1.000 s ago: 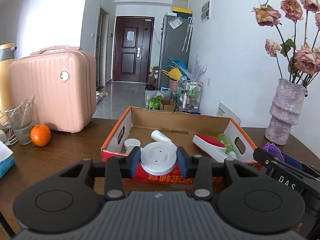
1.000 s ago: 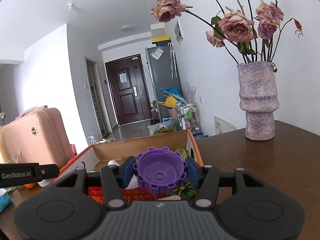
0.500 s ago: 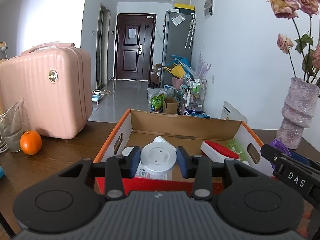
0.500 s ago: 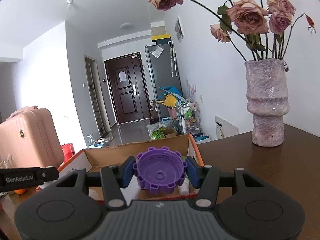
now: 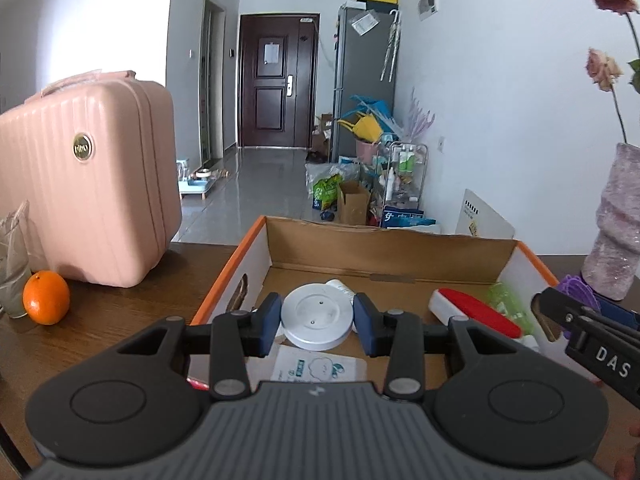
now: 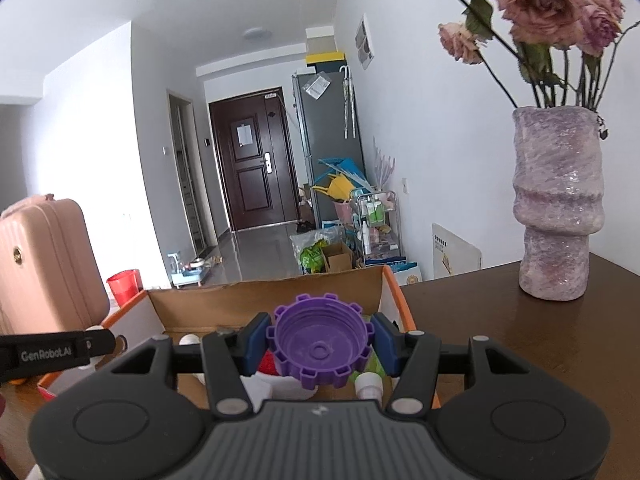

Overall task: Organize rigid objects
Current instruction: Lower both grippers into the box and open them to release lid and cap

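While my left gripper (image 5: 316,322) is clamped on a white lid (image 5: 317,317) and my right gripper (image 6: 320,346) on a purple cap (image 6: 321,346), both hang over the open box (image 5: 390,246), so neither is stowed yet. A red-topped piece (image 5: 476,312), a white tube and a packet already lie inside, leaving bare floor at the back. Left to right, an orange (image 5: 46,298) and pink case (image 5: 92,184) flank the box, a vase (image 6: 558,208) stands right, none blocking the drop.

The dark wooden table (image 5: 120,320) bears a cardboard box (image 5: 392,254), suitcase (image 5: 88,184), orange (image 5: 46,298) and vase (image 6: 558,208).
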The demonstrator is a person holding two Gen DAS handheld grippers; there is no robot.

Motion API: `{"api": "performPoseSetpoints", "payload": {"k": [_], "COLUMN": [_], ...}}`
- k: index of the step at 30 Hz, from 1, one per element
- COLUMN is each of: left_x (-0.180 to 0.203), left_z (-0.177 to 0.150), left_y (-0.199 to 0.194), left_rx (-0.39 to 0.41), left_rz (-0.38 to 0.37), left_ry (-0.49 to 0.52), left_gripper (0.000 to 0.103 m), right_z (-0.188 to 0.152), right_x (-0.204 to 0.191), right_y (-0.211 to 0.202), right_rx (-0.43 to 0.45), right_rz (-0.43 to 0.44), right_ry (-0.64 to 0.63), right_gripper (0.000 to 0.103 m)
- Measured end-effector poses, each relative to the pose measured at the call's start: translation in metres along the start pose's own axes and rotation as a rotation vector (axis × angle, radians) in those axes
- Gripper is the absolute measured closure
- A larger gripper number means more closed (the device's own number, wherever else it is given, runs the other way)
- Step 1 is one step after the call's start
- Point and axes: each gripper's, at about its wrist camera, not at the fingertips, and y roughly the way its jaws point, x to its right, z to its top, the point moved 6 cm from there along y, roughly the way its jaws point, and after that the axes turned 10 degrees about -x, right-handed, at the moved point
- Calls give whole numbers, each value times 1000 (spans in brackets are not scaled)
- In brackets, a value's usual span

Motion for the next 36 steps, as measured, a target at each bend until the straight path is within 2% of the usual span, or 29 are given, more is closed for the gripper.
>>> {"api": "performPoseSetpoints", "payload": {"k": [13, 21, 23, 24, 26, 28, 31, 36], "left_x": [4, -1, -2, -2, -4, -6, -8, -8], "left_z": [3, -1, -2, -1, 0, 2, 5, 5], "left_y": [28, 39, 38, 37, 32, 27, 19, 17], "left_rx": [-45, -78, -72, -69, -44, -23, 11, 13], "left_rz": [25, 27, 28, 26, 33, 41, 47, 51], "left_ry": [52, 42, 40, 35, 29, 16, 7, 9], "left_gripper": [63, 62, 52, 41, 29, 8, 2, 0], "right_z": [1, -1, -1, -1, 0, 0, 0, 1], "right_x": [-5, -5, -5, -4, -3, -1, -1, -1], "right_y": [23, 25, 24, 23, 21, 18, 14, 12], "right_rx": [-66, -80, -77, -74, -64, -51, -33, -26], "right_rz": [-7, -12, -10, -10, -14, -16, -16, -19], "right_ry": [-17, -30, -29, -26, -22, -15, -7, -7], "right_gripper": [49, 48, 45, 40, 31, 15, 4, 3]}}
